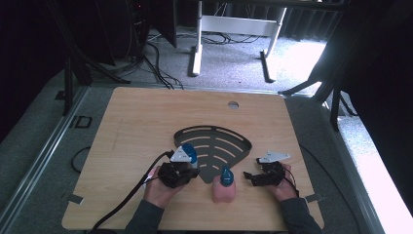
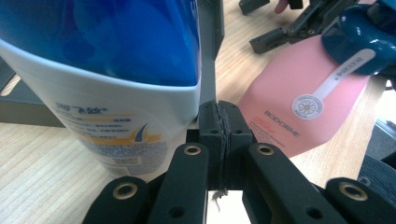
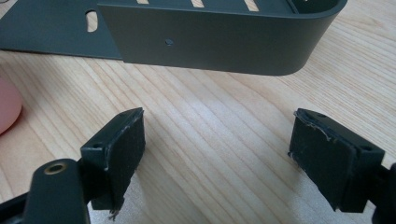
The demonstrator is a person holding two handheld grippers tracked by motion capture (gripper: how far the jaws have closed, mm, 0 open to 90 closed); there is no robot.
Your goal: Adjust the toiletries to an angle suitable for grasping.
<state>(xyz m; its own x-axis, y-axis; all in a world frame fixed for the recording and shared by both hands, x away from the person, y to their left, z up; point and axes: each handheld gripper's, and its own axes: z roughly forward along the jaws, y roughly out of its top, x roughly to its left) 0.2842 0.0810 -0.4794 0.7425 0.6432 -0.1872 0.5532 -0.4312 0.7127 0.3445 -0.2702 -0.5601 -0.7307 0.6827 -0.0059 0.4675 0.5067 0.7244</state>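
pink bottle (image 1: 223, 187): upright near table's (image 1: 146, 112) front edge, between both grippers
right gripper (image 1: 254, 177): jaws wide apart, empty, bottle to its left, nearer
left gripper (image 2: 218, 125): jaws closed, empty; white bottle (image 2: 116, 84) probably touching
rack (image 1: 214, 148): behind

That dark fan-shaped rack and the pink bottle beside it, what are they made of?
The rack looks like painted sheet metal, matt dark grey: thin bent wall, punched slots, though moulded plastic is possible. The pink bottle seems smooth plastic with a slight sheen, a blue cap and a stuck-on label.
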